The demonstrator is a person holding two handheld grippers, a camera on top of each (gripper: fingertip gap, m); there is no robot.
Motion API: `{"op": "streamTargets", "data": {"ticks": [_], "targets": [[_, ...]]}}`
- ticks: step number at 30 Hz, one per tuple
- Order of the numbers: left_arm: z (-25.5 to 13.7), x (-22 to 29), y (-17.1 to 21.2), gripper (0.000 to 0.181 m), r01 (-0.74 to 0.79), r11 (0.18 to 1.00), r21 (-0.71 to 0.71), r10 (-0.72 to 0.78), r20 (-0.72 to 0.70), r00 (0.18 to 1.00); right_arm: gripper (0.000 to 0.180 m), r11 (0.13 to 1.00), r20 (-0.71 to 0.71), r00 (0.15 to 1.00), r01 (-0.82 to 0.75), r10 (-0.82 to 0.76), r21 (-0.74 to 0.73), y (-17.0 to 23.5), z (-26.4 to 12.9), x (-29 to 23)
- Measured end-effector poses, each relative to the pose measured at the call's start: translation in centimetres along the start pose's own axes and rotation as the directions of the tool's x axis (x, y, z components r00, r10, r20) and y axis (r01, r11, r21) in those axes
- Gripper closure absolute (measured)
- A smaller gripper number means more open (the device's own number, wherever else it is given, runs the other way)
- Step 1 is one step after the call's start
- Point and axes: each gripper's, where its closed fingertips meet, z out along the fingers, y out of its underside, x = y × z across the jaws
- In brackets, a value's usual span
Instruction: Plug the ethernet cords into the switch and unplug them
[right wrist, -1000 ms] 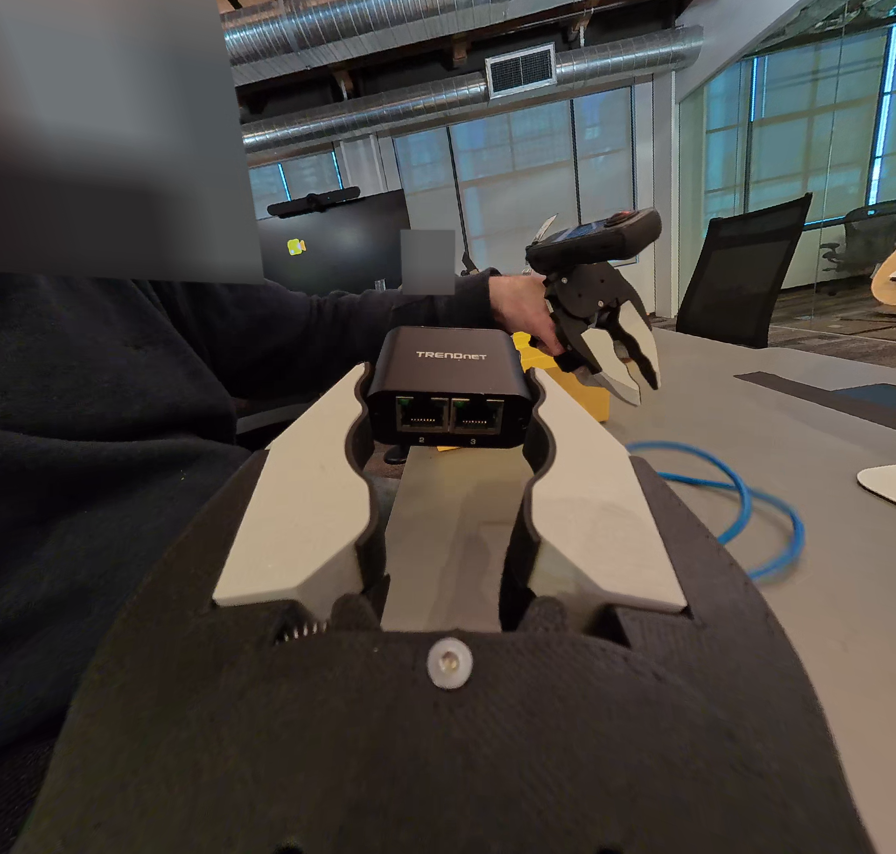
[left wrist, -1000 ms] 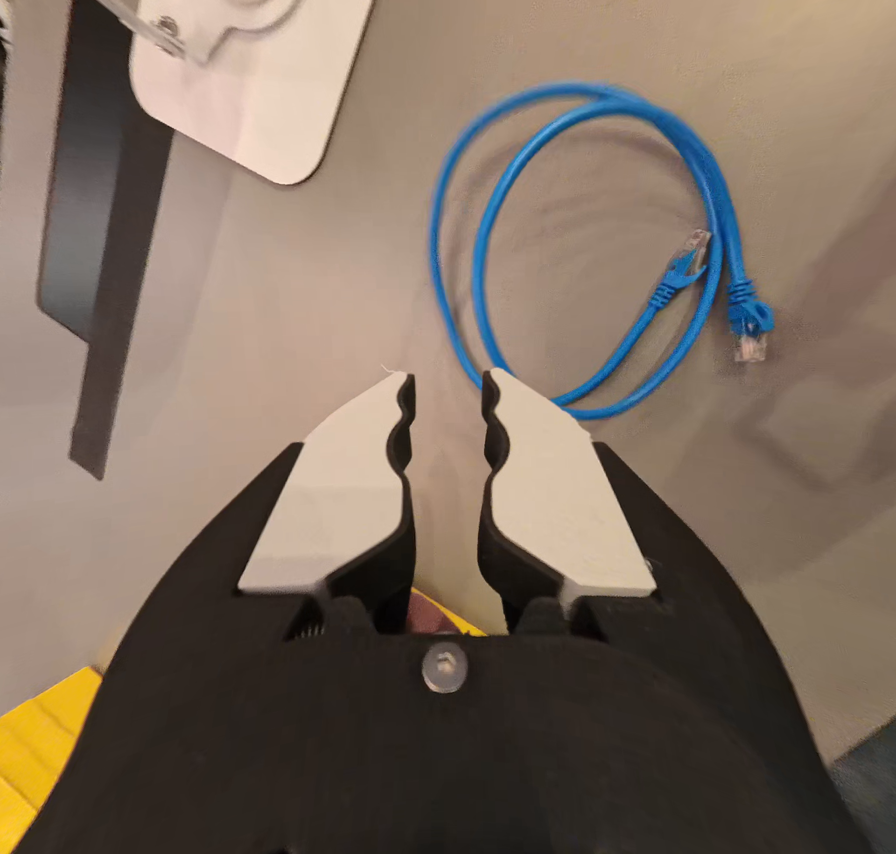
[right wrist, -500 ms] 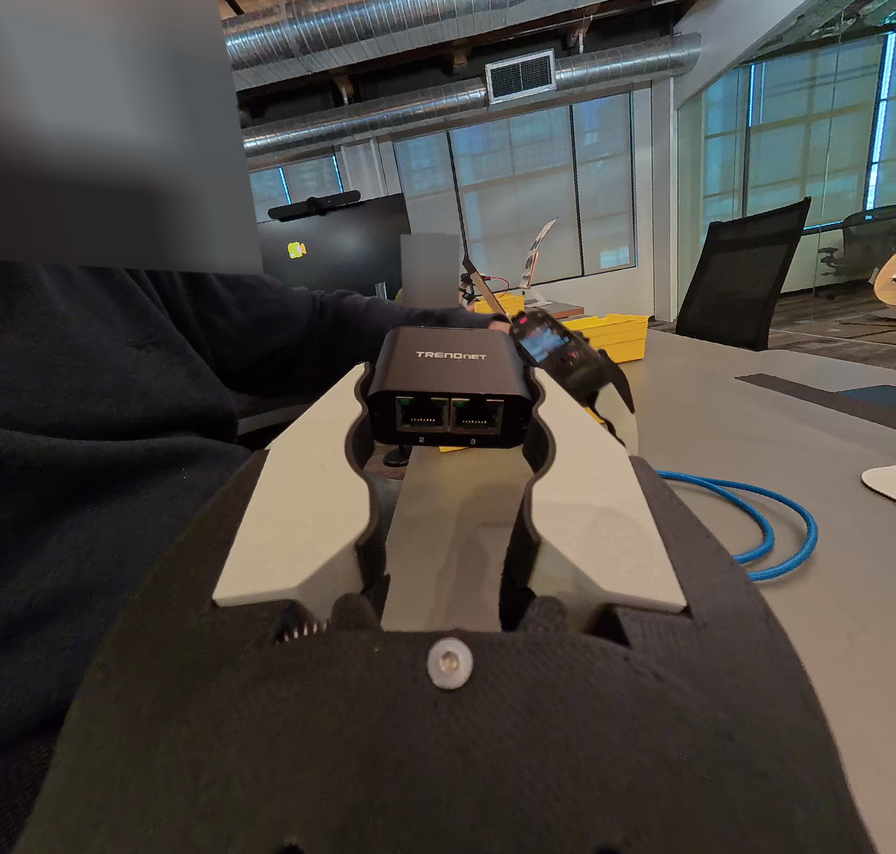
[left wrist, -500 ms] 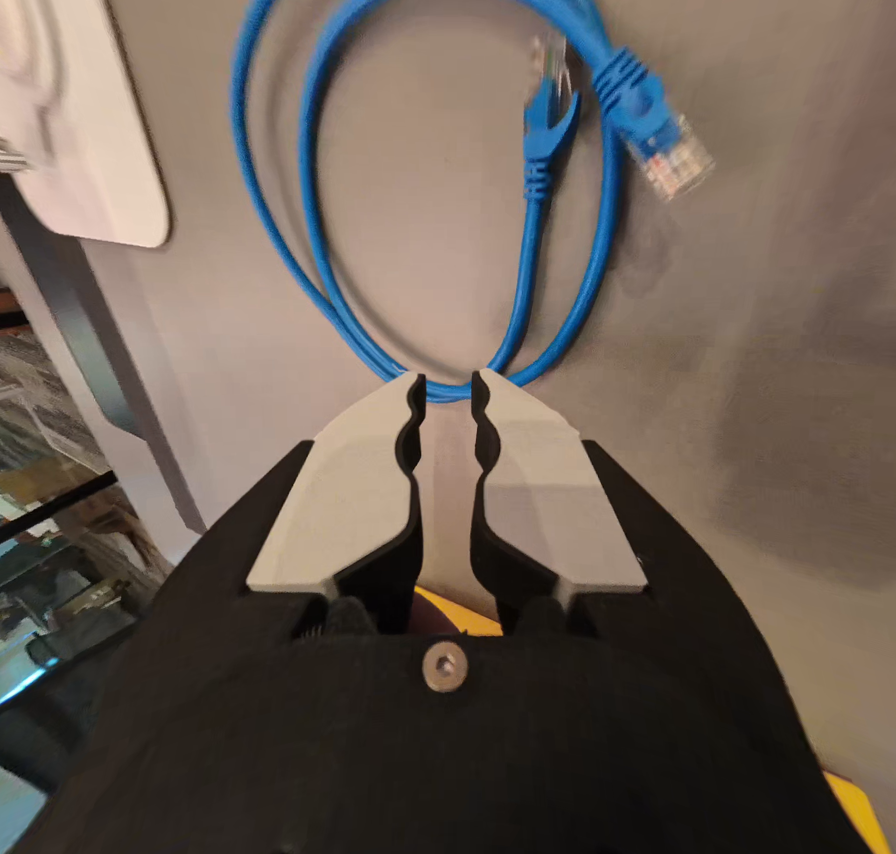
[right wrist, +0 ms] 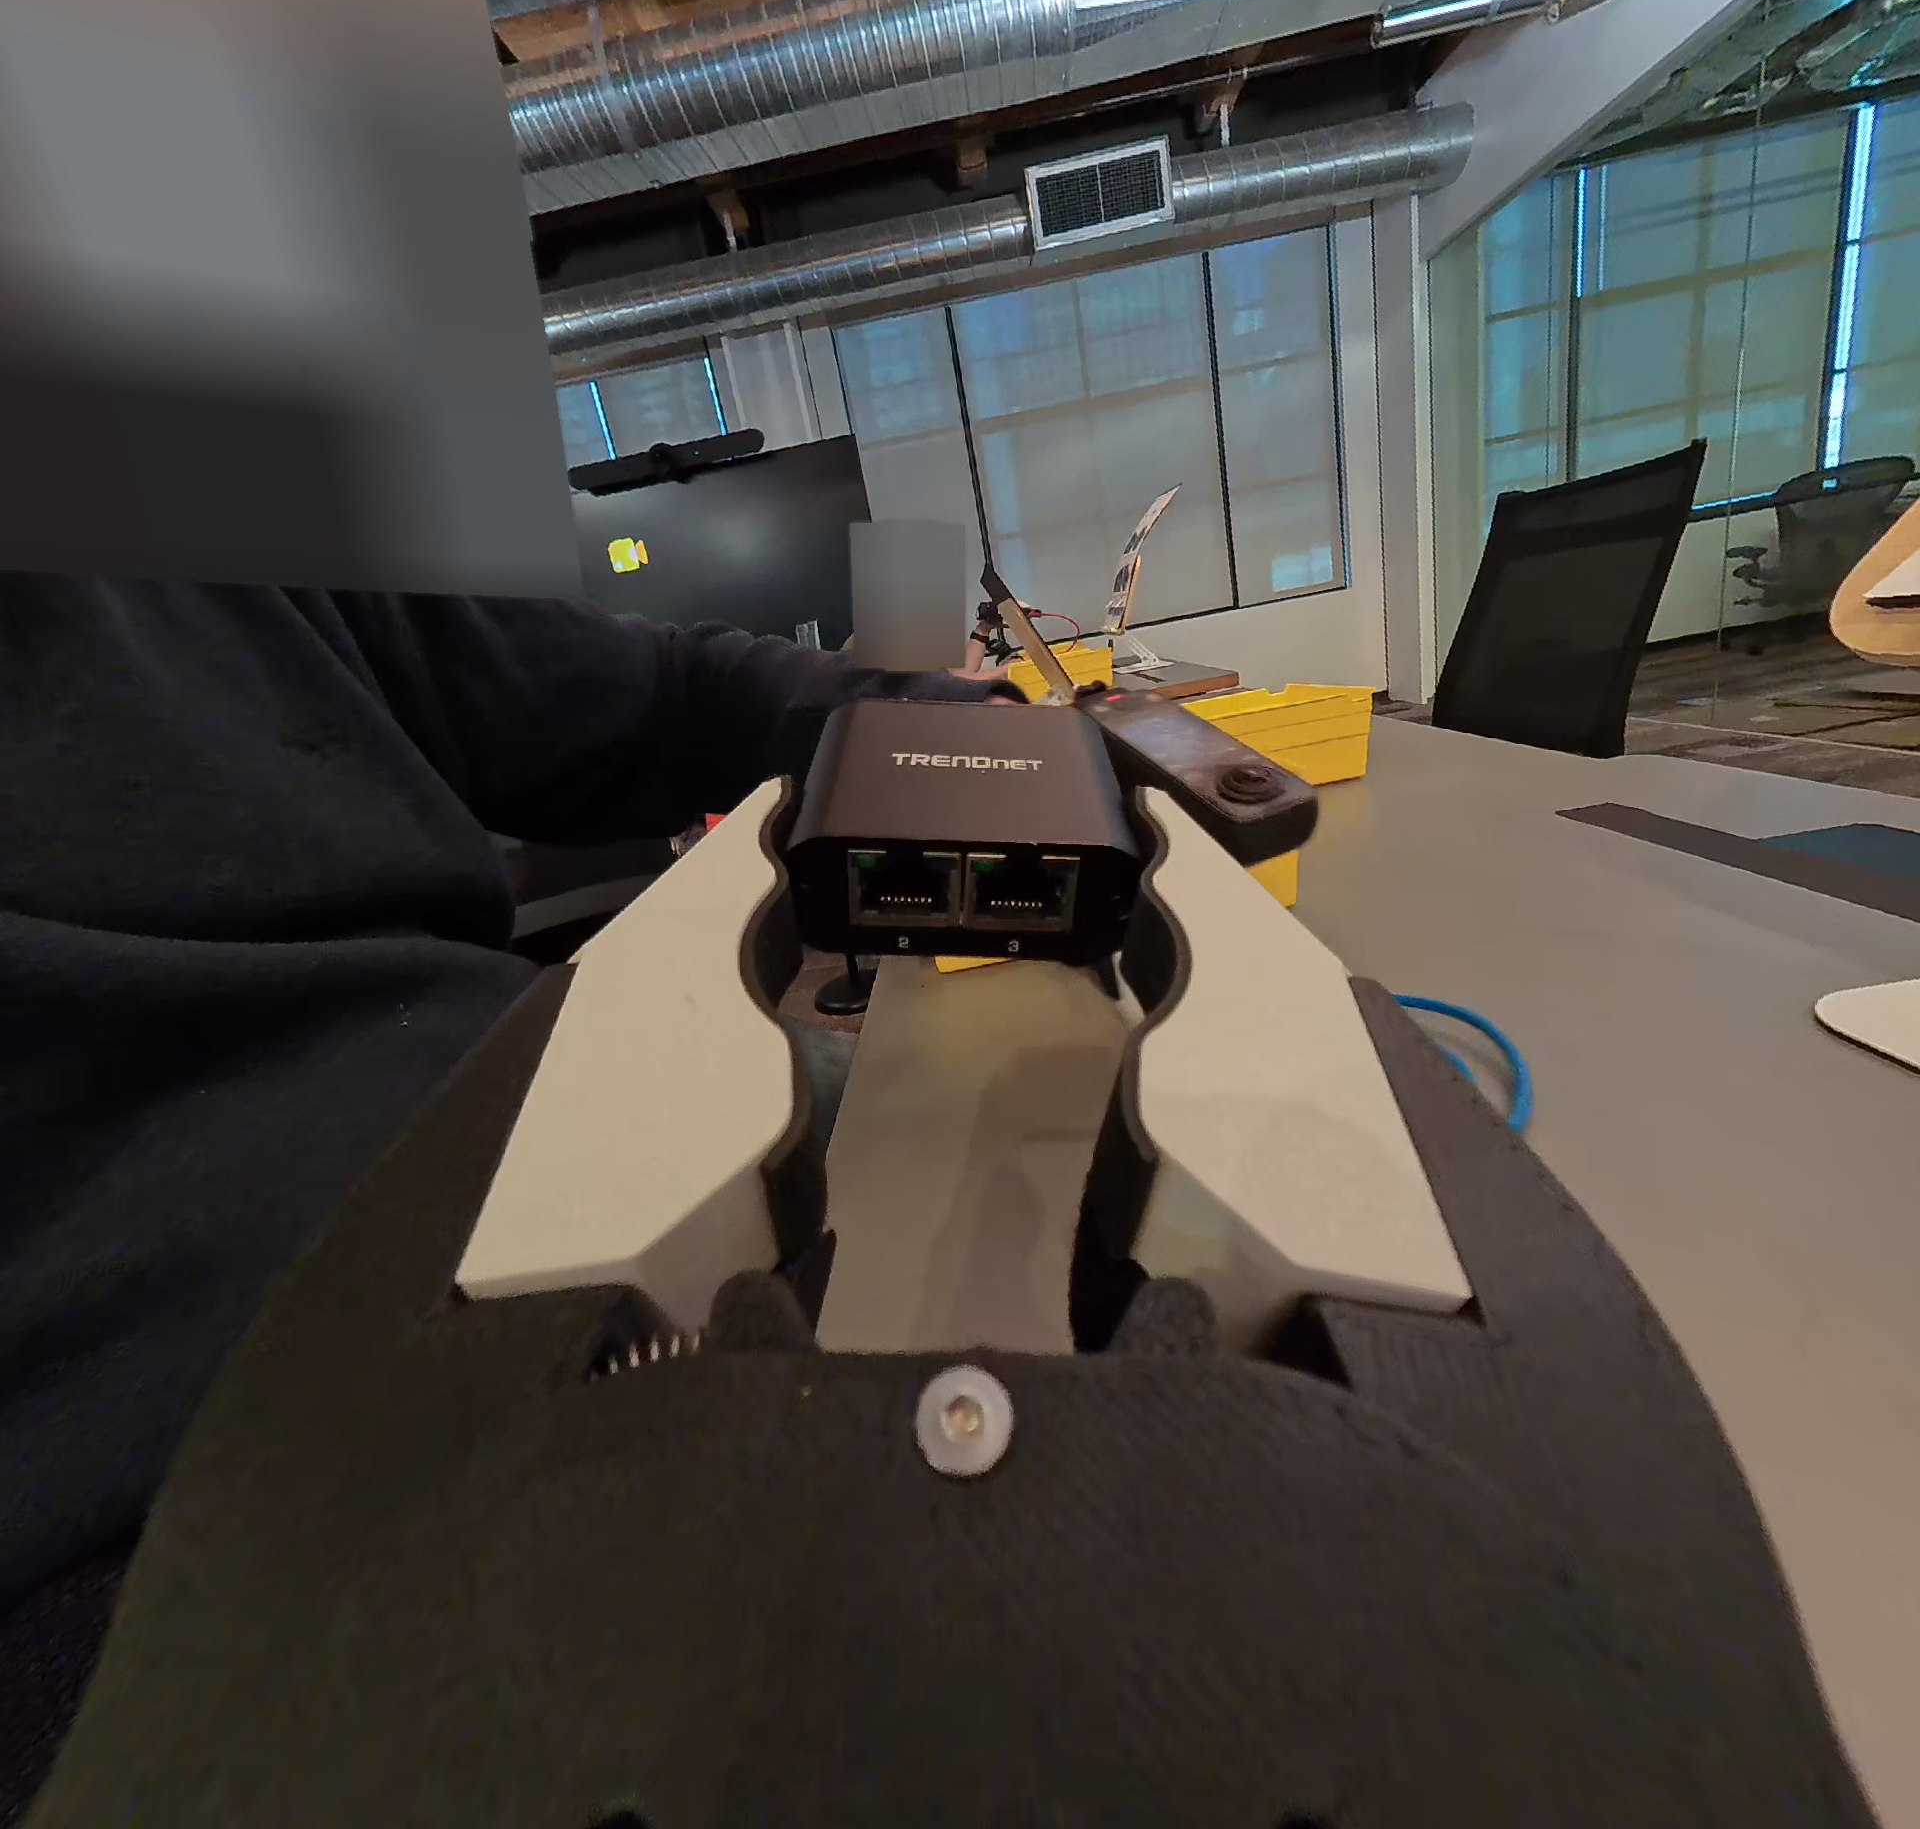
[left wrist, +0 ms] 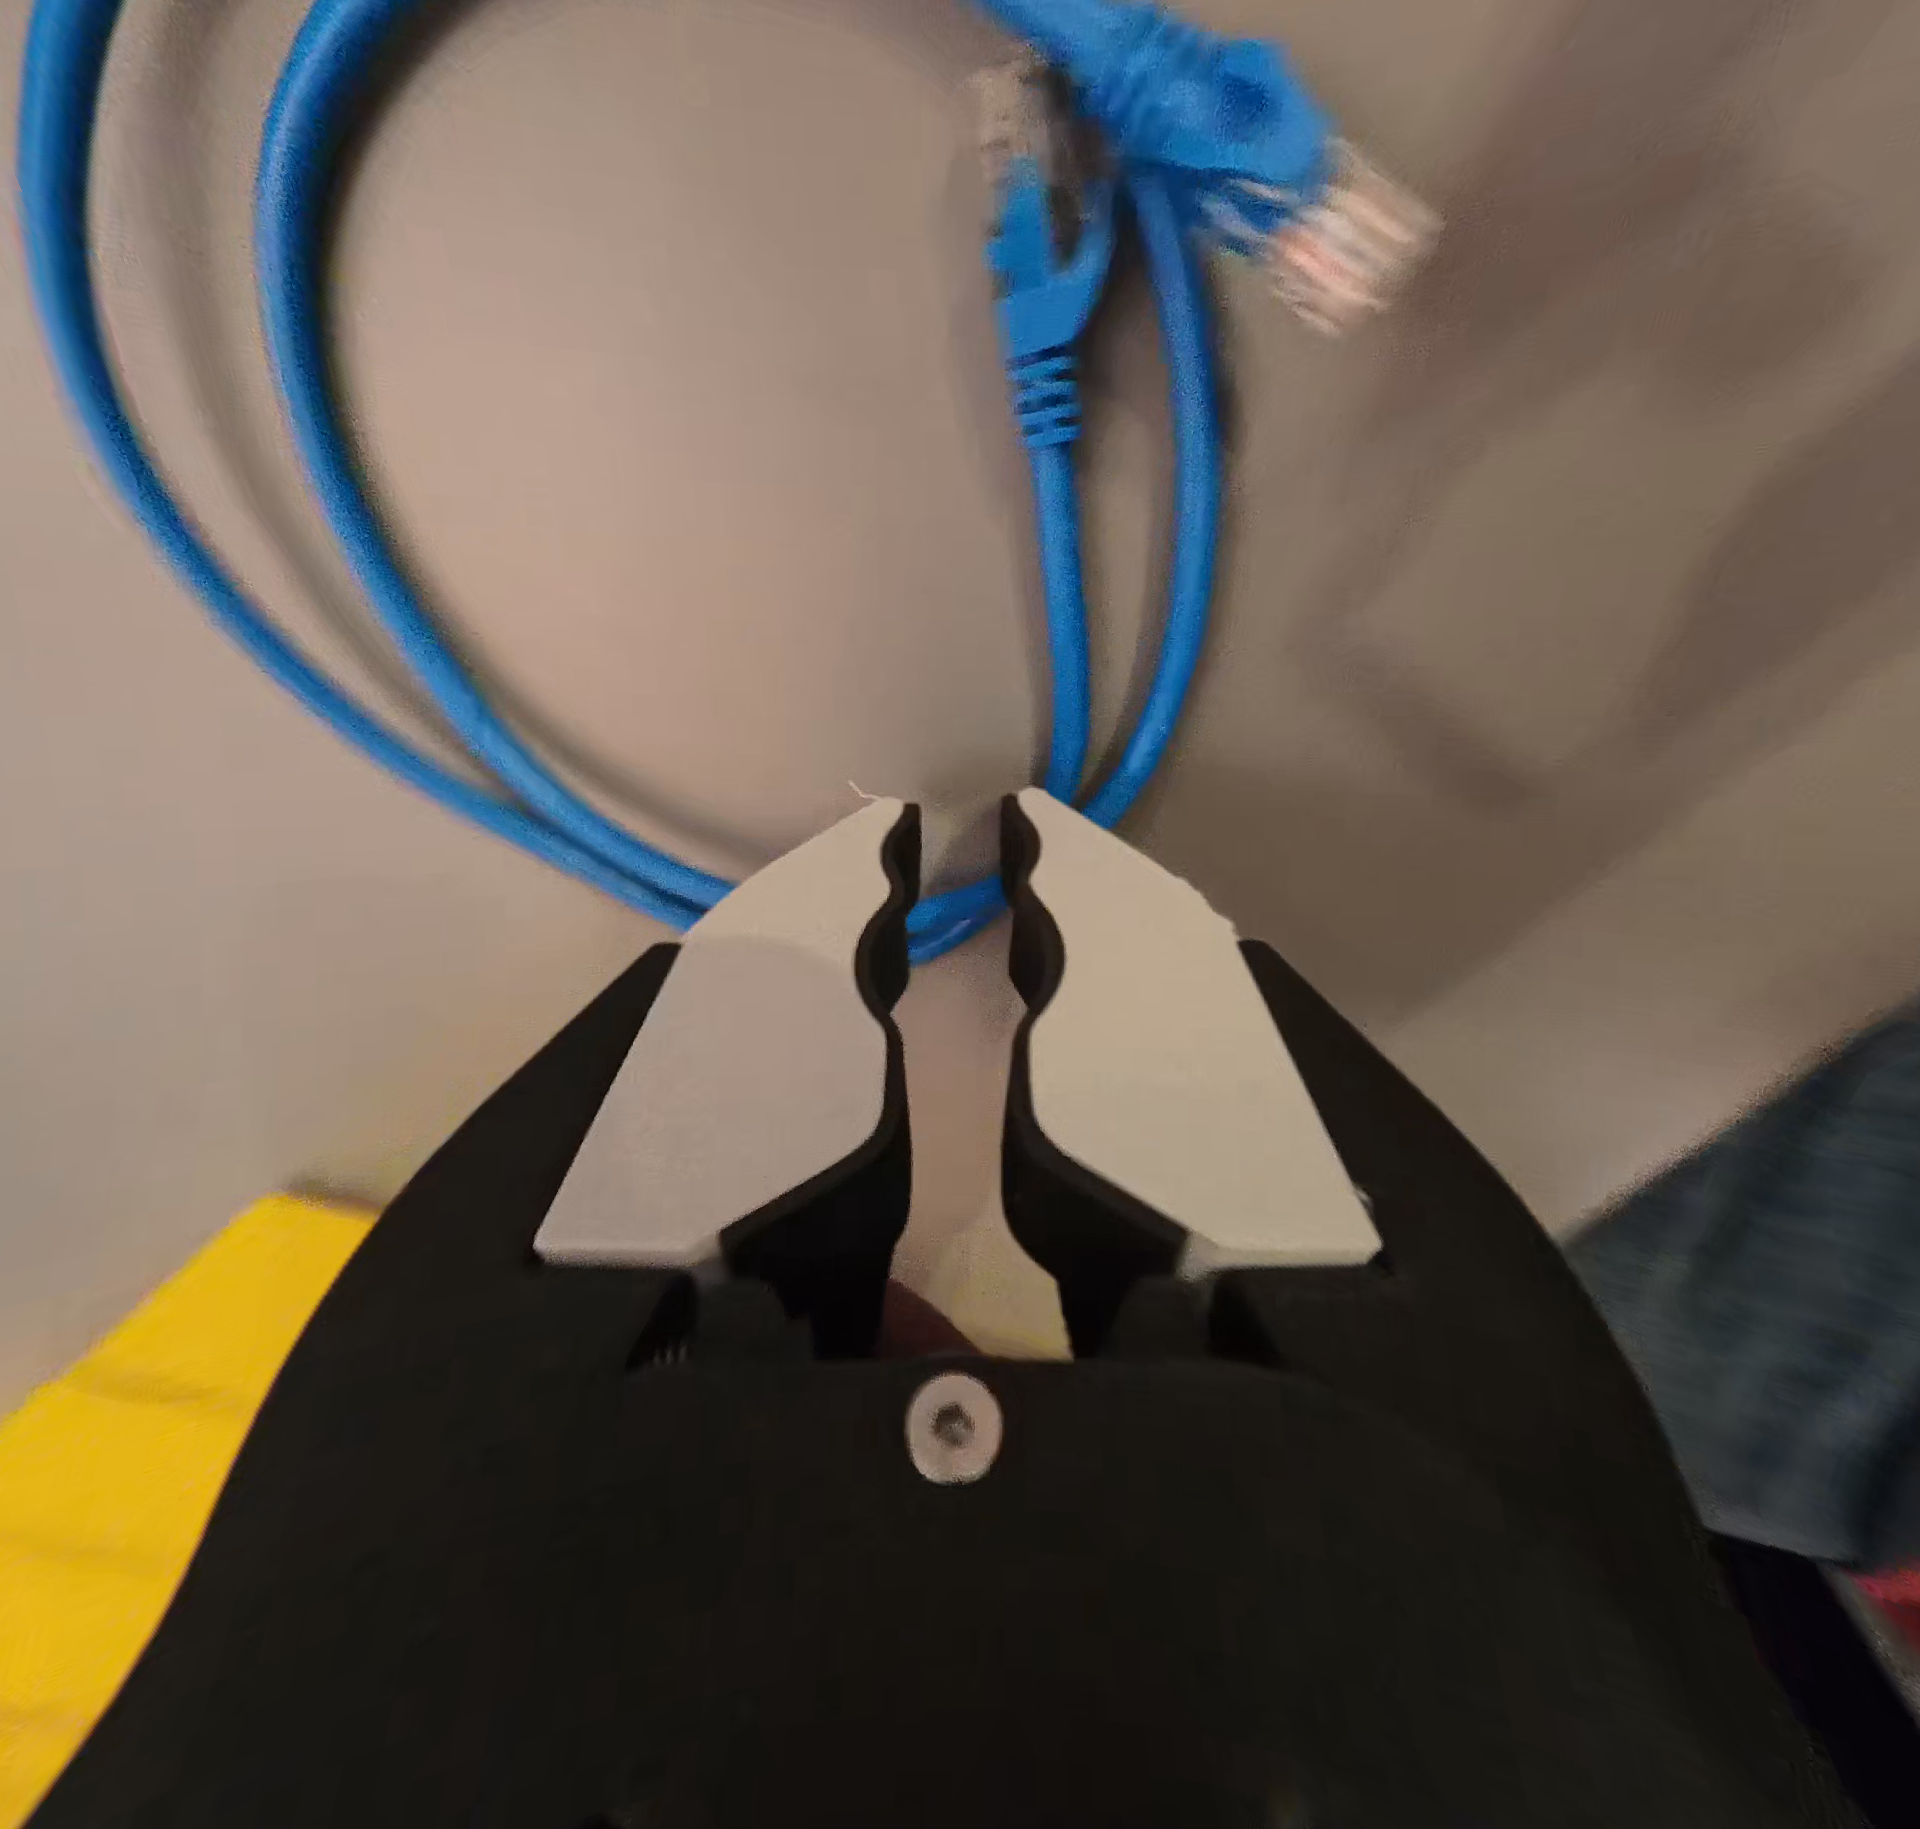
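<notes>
Grey desk carries the coiled blue ethernet cord just ahead of the left tool, narrowly parted and empty, best closing behind a plug, while the right tool clamps the black switch, ports facing back.

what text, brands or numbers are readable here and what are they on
Black switch, held in the right tongs: white lettering on its top; I do not quote writing.
Under its two ports: one small mark each, likewise unquoted.
Dark screen: a yellow icon, no words.
Standing card: too small to read.
Blue cable, left wrist view: none.
</notes>
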Motion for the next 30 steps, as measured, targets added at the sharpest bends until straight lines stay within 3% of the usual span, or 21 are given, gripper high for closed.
{"op": "streamTargets", "data": {"ticks": [2, 5, 9, 12, 14, 18, 21, 23, 30], "targets": [[-0.5, 3.2, 0.0, 0.152, 0.027, 0.999, 0.024, -0.025, -0.084, 0.996, 0.120, 1.000, 0.000, 1.000, -0.002, 0.002, 0.001, 0.1, -0.1, -0.1], [-1.8, 6.7, -1.6, 0.149, 0.005, 0.988, 0.153, 0.011, -0.107, 0.994, 0.121, 1.000, 0.000, 1.000, -0.004, 0.004, 0.002, 0.1, -0.1, -0.1], [-5.0, 6.5, -6.0, 0.147, -0.210, 0.894, 0.397, 0.173, 0.127, 0.977, 0.121, 1.000, -0.003, 1.000, 0.001, -0.001, 0.003, 0.0, -0.1, -0.1], [-5.3, 4.6, -8.2, 0.150, -0.347, 0.841, 0.415, 0.248, 0.274, 0.929, 0.120, 1.000, -0.001, 1.000, 0.003, -0.003, 0.000, 0.0, 0.1, -0.1], [-4.1, 3.4, -9.0, 0.148, -0.436, 0.827, 0.356, 0.328, 0.325, 0.887, 0.121, 1.000, 0.001, 1.000, 0.003, -0.003, -0.002, 0.0, 0.2, -0.3], [-1.7, 2.9, -10.1, 0.145, -0.585, 0.749, 0.313, 0.499, 0.315, 0.807, 0.120, 1.000, 0.004, 1.000, 0.003, -0.003, 0.001, 0.0, 0.2, -0.4], [-0.8, 3.4, -10.8, 0.154, -0.563, 0.745, 0.358, 0.515, 0.227, 0.826, 0.120, 1.000, 0.003, 1.000, 0.002, -0.002, 0.007, -0.1, -0.1, -0.4], [-0.5, 3.2, -11.1, 0.162, -0.583, 0.732, 0.352, 0.528, 0.247, 0.813, 0.121, 1.000, -0.001, 1.000, 0.002, -0.001, 0.014, -0.2, -0.4, -0.3], [-0.5, 2.2, -11.1, 0.164, -0.550, 0.763, 0.341, 0.448, 0.334, 0.829, 0.121, 1.000, -0.011, 1.000, 0.007, -0.007, 0.031, -0.3, -0.8, -0.1]]}}
